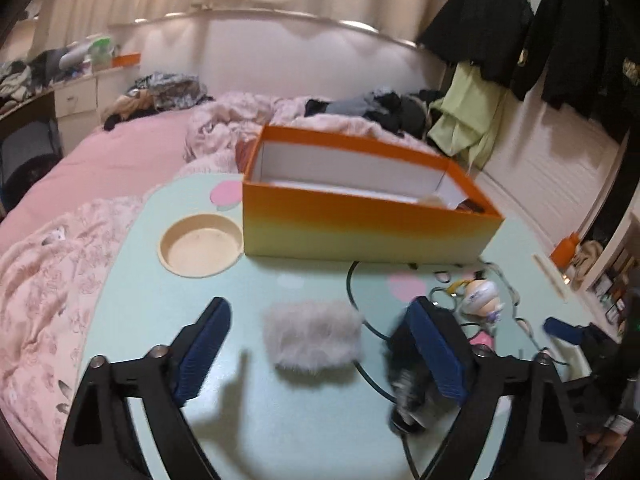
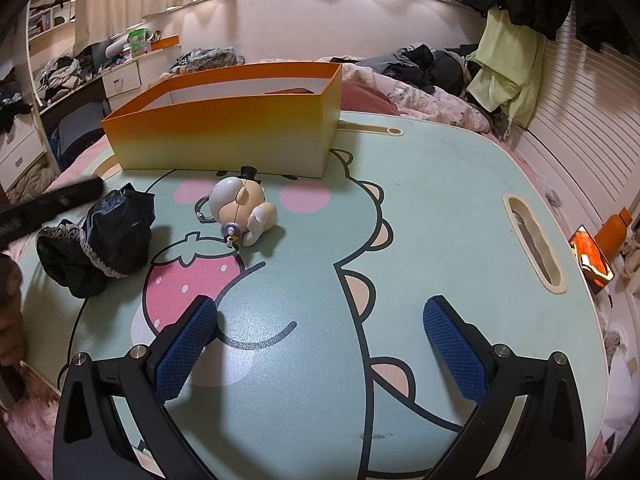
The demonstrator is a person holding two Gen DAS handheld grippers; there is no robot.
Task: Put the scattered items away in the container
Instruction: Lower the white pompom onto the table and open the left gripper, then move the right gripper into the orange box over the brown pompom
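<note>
In the left wrist view, a grey fluffy pouch point(image 1: 314, 334) lies on the mint-green table point(image 1: 160, 312). My left gripper point(image 1: 320, 346) is open around it, and neither pad touches it. A black crumpled bundle point(image 1: 408, 384) lies against the right finger. The orange-to-yellow box point(image 1: 360, 220) stands open behind, with a toy figure point(image 1: 480, 296) to its right. In the right wrist view, my right gripper point(image 2: 324, 344) is open and empty over the table point(image 2: 440, 200). The toy figure point(image 2: 240, 208), the black bundle point(image 2: 100, 240) and the box point(image 2: 224, 136) lie ahead of it.
A round cream cup recess point(image 1: 202, 244) sits left of the box. A long slot point(image 2: 534, 240) is cut near the table's right edge. A phone point(image 2: 592, 260) and an orange bottle point(image 2: 614, 228) lie beyond that edge. Pink bedding and clothes surround the table.
</note>
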